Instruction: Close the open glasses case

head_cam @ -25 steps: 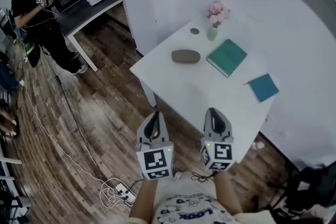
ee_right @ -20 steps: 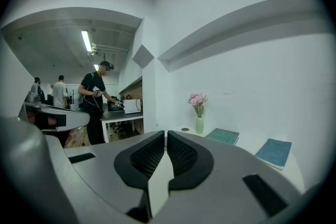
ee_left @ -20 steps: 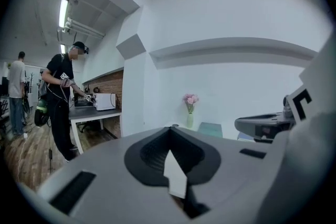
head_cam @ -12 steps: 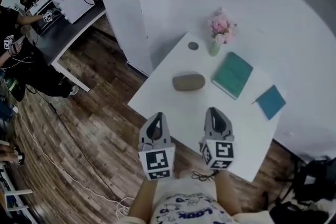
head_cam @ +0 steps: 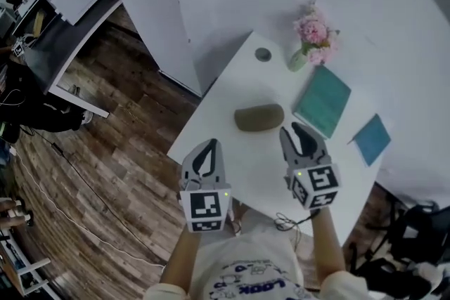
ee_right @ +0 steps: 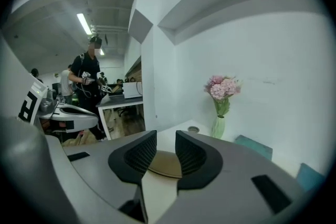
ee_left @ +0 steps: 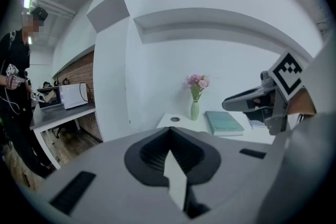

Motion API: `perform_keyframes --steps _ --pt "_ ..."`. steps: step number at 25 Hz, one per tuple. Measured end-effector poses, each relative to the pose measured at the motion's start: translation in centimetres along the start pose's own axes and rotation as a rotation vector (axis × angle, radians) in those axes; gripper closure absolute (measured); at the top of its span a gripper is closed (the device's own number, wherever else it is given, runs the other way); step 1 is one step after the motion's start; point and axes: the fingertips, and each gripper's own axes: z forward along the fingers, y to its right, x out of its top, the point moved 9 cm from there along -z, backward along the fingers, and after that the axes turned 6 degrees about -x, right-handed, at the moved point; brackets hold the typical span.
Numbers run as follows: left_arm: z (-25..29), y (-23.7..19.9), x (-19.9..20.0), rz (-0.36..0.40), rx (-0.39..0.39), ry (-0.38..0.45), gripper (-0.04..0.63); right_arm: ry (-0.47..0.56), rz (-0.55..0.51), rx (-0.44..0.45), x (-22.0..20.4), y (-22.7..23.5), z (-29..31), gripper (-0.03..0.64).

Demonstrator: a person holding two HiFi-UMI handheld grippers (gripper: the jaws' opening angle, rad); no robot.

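Right, glasses case sits mid-desk just ahead of my right hand-held gripper, jaws opening and empty; left hand-held gripper is closed, empty; I'd steady the base left, press the lid down gently right.

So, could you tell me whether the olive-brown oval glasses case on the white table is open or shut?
It looks shut: the head view shows the case as one smooth oval with no lid raised.
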Motion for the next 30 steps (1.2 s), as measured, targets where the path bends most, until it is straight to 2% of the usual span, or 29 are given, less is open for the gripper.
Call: perform_keyframes --steps 3,9,15,21,26,30 --pt "2.3 -1.0 0.0 0.016 -0.043 -0.040 0.595 -0.060 -0.095 0.128 1.2 1.6 3.2 0.513" --pt "7.0 -1.5 -0.9 0.027 -0.137 -0.140 0.595 -0.257 -0.282 0.469 2.1 3.6 9.3 0.465" --pt "10.6 -3.1 -0.8 0.033 -0.239 -0.228 0.595 -0.435 -0.504 0.678 1.9 3.4 14.7 0.396" --pt "13.4 -4.8 -1.8 0.099 -0.366 -0.275 0.595 -0.548 -0.582 0.848 0.7 3.2 18.5 0.370" --pt "15.4 -4.8 -3.1 0.183 -0.483 -0.328 0.595 -0.625 -0.561 1.030 -0.8 3.3 20.4 0.344" --pt "16.4 -4.9 -3.5 0.202 -0.556 -0.340 0.594 -0.731 -0.580 1.164 -1.7 2.5 21.0 0.315"
